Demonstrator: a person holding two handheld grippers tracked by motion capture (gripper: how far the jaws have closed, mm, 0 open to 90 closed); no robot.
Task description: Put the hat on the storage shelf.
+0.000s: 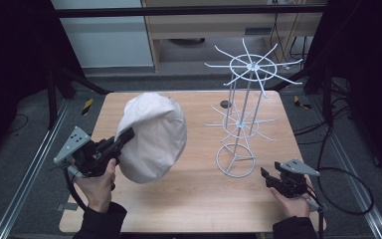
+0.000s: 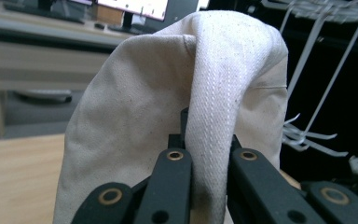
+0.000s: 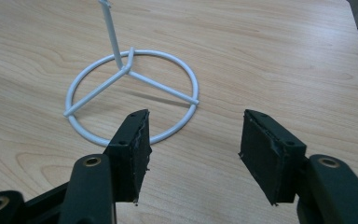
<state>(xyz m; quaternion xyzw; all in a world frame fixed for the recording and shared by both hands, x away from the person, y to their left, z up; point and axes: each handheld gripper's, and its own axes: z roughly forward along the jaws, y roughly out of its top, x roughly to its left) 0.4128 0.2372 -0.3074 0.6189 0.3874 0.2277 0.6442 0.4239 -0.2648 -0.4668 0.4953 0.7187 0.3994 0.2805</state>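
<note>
Left tongs (image 1: 124,135) clamped on a fold of the cream cloth hat (image 1: 151,137), jaws pinched tight on a stitched band of the fabric (image 2: 209,140). The hat hangs off the tongs, crown ballooned up and to the right, lower edge just above or grazing the table (image 1: 189,199); cannot tell which.

White wire rack (image 1: 243,99) stands upright to the right of the hat, with a ring base (image 3: 130,98), a thin post and two tiers of spoke arms. The top tier sits higher and farther back than the hat.

Right tongs (image 1: 266,175) rest low near the ring base, jaws apart, nothing between them.

Judgement: the hat goes onto a rack arm. From the left tongs the rack lies to the right and beyond, so the carrying hand has to travel across and up. The right hand is nearer the base and well placed to steady it.
</note>
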